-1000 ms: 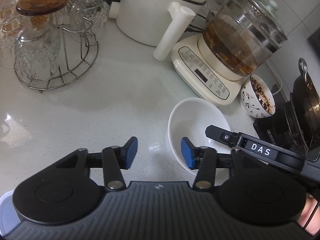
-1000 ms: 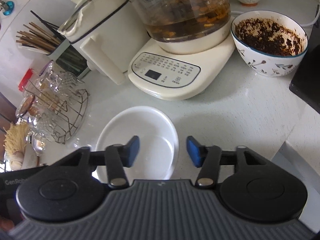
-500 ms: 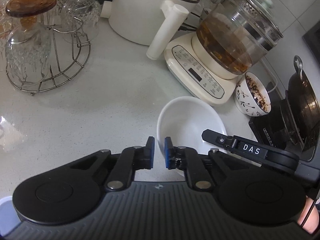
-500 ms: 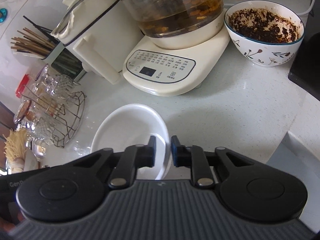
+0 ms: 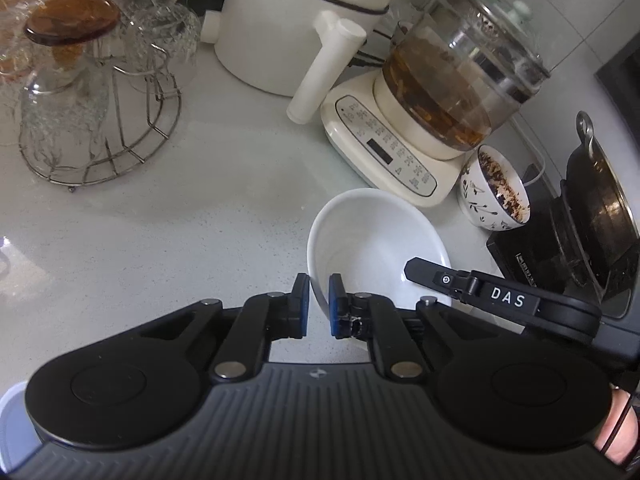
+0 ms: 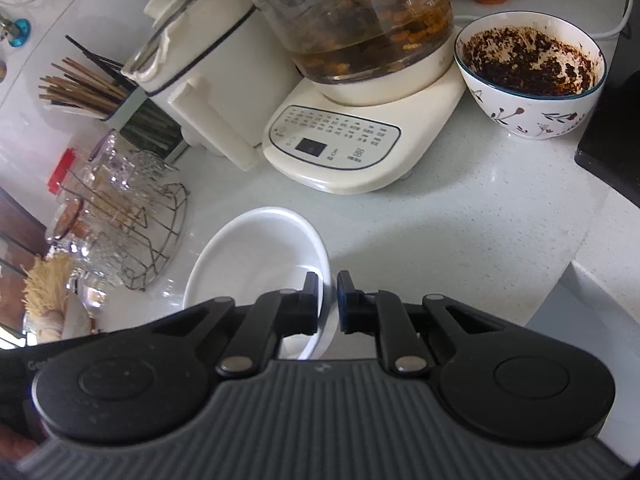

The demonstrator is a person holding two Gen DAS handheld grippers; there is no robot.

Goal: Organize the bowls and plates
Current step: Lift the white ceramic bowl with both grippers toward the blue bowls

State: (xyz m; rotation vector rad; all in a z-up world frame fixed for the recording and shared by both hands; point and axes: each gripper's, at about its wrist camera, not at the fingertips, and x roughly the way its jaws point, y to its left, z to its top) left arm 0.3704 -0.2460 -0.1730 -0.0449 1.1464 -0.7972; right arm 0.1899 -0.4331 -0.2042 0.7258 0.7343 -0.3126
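1. A pale speckled kitchen counter [image 5: 168,240] with a tiled wall behind it carries everything in view.
2. At the far left, a wire rack [image 5: 120,136] holds upturned glasses, one of them amber.
3. Next to the rack stands a white pot [image 5: 288,28] with a straight handle, and beside that a cream kettle base [image 5: 384,152] bearing a glass kettle [image 5: 460,76] of brown liquid.
4. The left gripper [image 5: 318,304] is clenched on the near left rim of the white bowl [image 5: 372,248], one blue pad outside the wall and one inside.
5. The white bowl sits in front of the kettle base; whether its underside touches the counter cannot be told.
6. The right gripper [image 6: 328,300] grasps the bowl's opposite rim, the wall pinched between its pads; in the left wrist view it reaches in from the right.
7. Further right, a patterned bowl [image 6: 532,76] smeared with dark residue stands just beside the kettle base.
8. At the far right, a dark wok [image 5: 600,208] rests on a black stove [image 5: 532,256].
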